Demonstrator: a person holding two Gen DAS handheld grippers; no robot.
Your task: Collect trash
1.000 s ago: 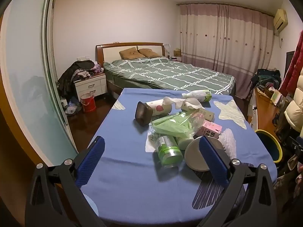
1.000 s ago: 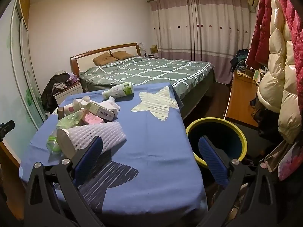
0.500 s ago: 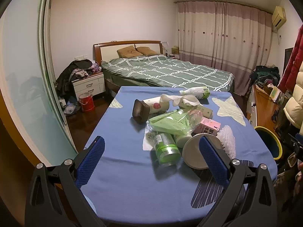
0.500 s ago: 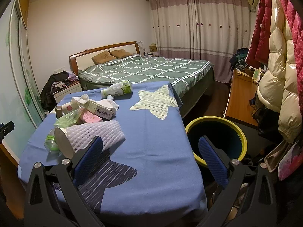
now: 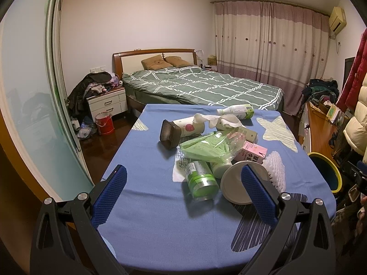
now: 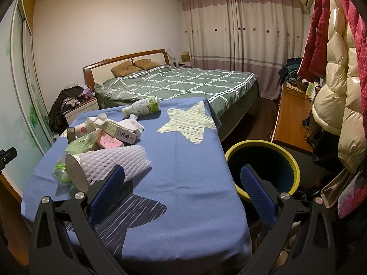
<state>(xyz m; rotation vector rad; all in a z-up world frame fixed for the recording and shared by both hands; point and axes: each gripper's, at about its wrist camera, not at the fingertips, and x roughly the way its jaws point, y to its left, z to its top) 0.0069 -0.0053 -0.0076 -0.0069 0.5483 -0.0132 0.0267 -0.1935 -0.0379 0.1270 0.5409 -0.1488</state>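
The trash lies in a loose heap on the blue star-printed tablecloth (image 5: pixel 146 183), toward the middle and far part of the table. Nearest the front edge, a white cup wrapped in foam netting (image 6: pixel 110 163) lies on its side with its open mouth facing the near side; a green-capped clear jar (image 5: pixel 201 180) lies just beside it, touching a white printed sheet under the pile. Behind these, a crumpled green plastic bag (image 5: pixel 206 147) rests over the heap, with a pink milk carton (image 5: pixel 253 154) against it on the side toward the bin. A dark brown square-ended container (image 5: pixel 169 134) sits at the heap's far-left side, touching a white tube with a red fruit mark (image 5: pixel 189 129). Crumpled white tissue (image 5: pixel 212 120) and a long beige box (image 6: pixel 121 133) lie behind, and a white bottle with a green label (image 6: pixel 143 108) lies on its side nearest the far edge.

A yellow-rimmed dark trash bin (image 6: pixel 262 167) stands on the floor just off the table's right edge.

The left gripper (image 5: pixel 183 191) hovers over the near edge, its blue-padded jaws spread wide and grasping nothing. The right gripper (image 6: pixel 181 191) hangs over the near right corner, jaws likewise spread and unloaded, one finger in front of the bin.

Beyond the table stands a bed with a green checked cover (image 5: pixel 201 87).
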